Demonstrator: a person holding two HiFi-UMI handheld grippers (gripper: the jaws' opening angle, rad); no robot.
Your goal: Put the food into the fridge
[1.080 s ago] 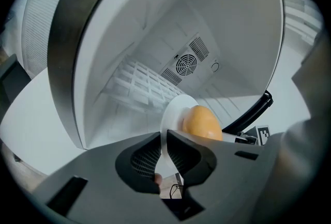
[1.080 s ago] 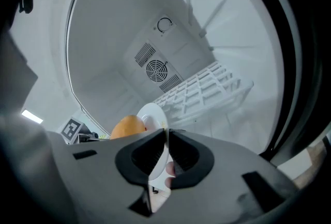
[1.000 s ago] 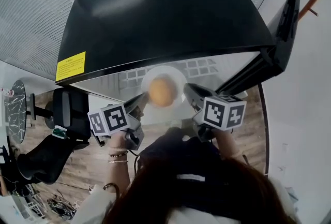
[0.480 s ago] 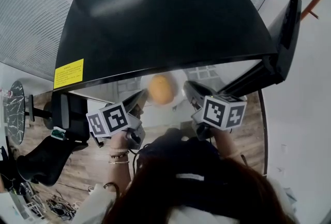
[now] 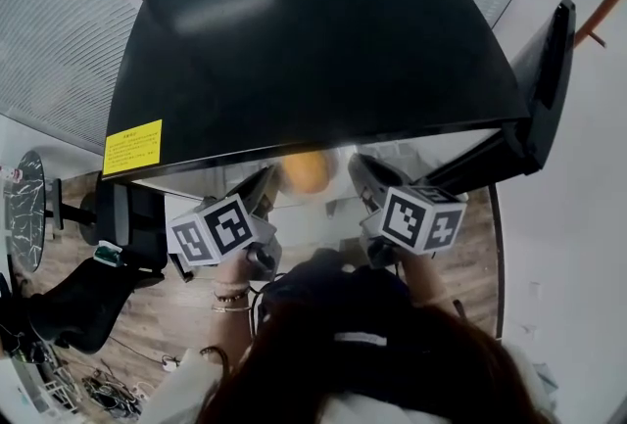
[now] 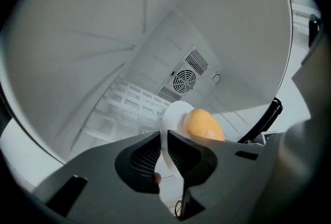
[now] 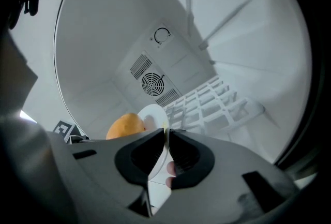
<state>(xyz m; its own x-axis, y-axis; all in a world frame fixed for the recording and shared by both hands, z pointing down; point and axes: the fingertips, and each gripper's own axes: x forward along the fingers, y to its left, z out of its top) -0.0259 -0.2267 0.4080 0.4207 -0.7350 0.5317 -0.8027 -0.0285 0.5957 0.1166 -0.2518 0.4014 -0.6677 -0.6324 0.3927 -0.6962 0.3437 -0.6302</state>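
Inside now: round white plate (image 6: 173, 114) with rounded orange-yellow food (image 6: 202, 124) held in the mouth of the black-topped fridge (image 5: 313, 40)
White walls, a white wire shelf (image 7: 207, 101) and a round fan vent (image 6: 187, 81) lie ahead; wooden floor (image 5: 176, 305) shows below. Left gripper (image 6: 164, 145) and right gripper (image 7: 166, 137) point slightly downward from opposite sides, each one's fingers pinching the plate's rim, food between them

A black fridge (image 5: 313, 50) with a yellow sticker (image 5: 132, 148) fills the upper part, its door (image 5: 544, 89) open at the right. Just under its front edge, a round orange food (image 5: 307, 171) shows between the left hand-held gripper (image 5: 263, 187) and the right hand-held gripper (image 5: 364, 171). The person's dark hair (image 5: 372, 353) fills the bottom, above a wooden floor (image 5: 167, 314).
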